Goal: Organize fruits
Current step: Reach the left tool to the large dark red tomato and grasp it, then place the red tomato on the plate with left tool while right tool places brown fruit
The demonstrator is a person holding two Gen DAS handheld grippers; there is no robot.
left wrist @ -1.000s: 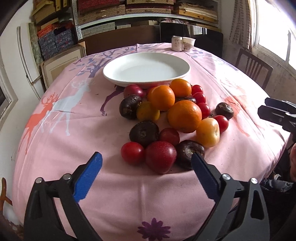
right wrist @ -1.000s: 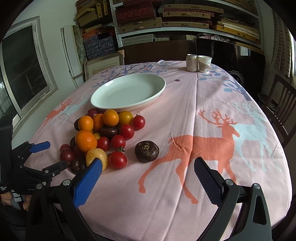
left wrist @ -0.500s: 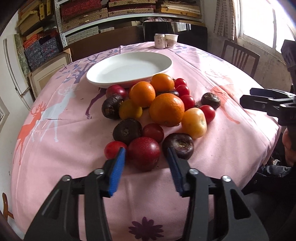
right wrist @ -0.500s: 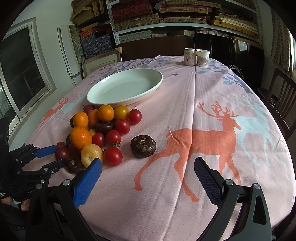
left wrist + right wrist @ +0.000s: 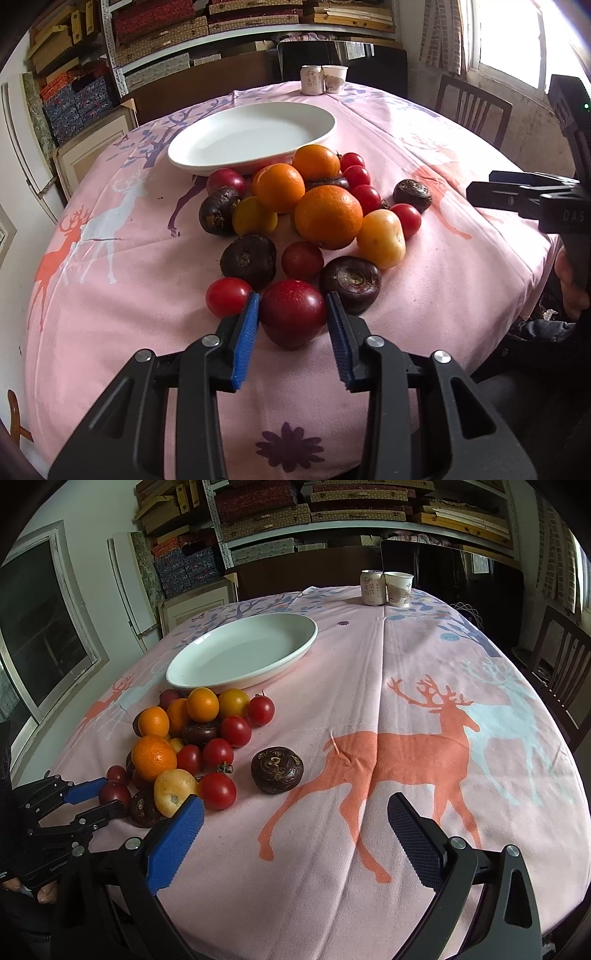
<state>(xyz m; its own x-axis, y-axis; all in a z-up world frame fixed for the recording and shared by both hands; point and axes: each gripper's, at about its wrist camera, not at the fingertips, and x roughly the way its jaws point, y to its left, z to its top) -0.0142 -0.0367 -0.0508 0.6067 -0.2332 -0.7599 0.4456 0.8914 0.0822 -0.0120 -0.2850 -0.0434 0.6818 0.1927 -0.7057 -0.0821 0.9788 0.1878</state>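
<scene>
While the jaws are just closing, a dark red plum [image 5: 292,312] is being pinched by the left gripper [image 5: 291,325] at the pile's near edge. "DAS" is being shown on the right gripper [image 5: 295,834], spread over bare cloth. Beyond, a white plate [image 5: 251,138] is lying empty.

Fruit pile [image 5: 310,221] sits toward the near edge of the table [image 5: 461,266], just before the plate [image 5: 251,136]. Plum [image 5: 291,312] at the pile's near end, between the left claw [image 5: 291,325] pads. One water chestnut [image 5: 277,770] lies apart, right of the pile. Can [image 5: 372,587] and paper cup [image 5: 399,589] stand side by side at the far edge.
</scene>
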